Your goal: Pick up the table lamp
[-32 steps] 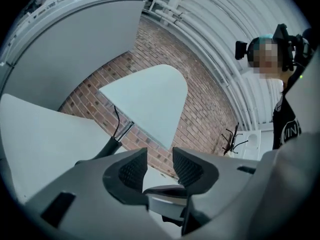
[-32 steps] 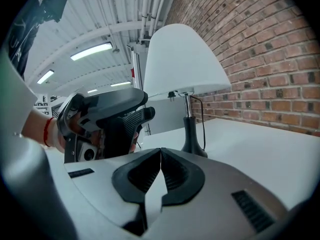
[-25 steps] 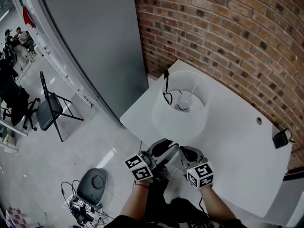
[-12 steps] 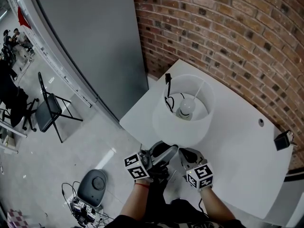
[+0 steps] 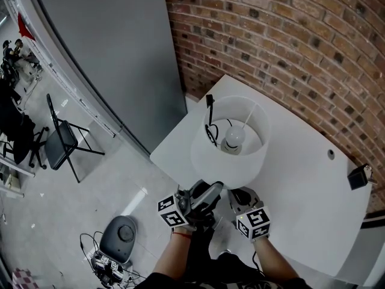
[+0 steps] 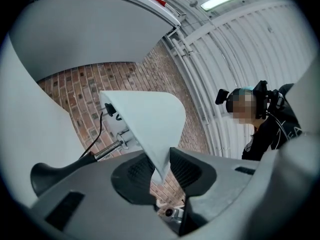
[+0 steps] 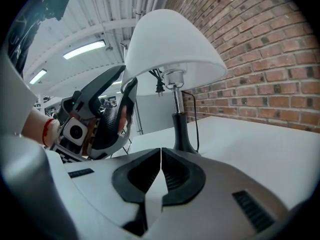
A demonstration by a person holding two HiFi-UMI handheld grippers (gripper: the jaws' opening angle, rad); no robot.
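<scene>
The left gripper's point(image 6: 159, 173) 2 jaws have just been closing and now pinch the near rim of the lamp's point(image 6: 145, 124) white shade. The right gripper point(image 7: 160, 171) is empty, its jaws pressed together, just beside the left one. The lamp stands on the white table point(image 5: 301, 185), its black base point(image 7: 182, 140) ahead of the right gripper, near the brick wall point(image 5: 289, 35).

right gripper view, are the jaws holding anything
No, the right gripper has its jaws shut together with nothing between them; the lamp stands apart beyond.
</scene>
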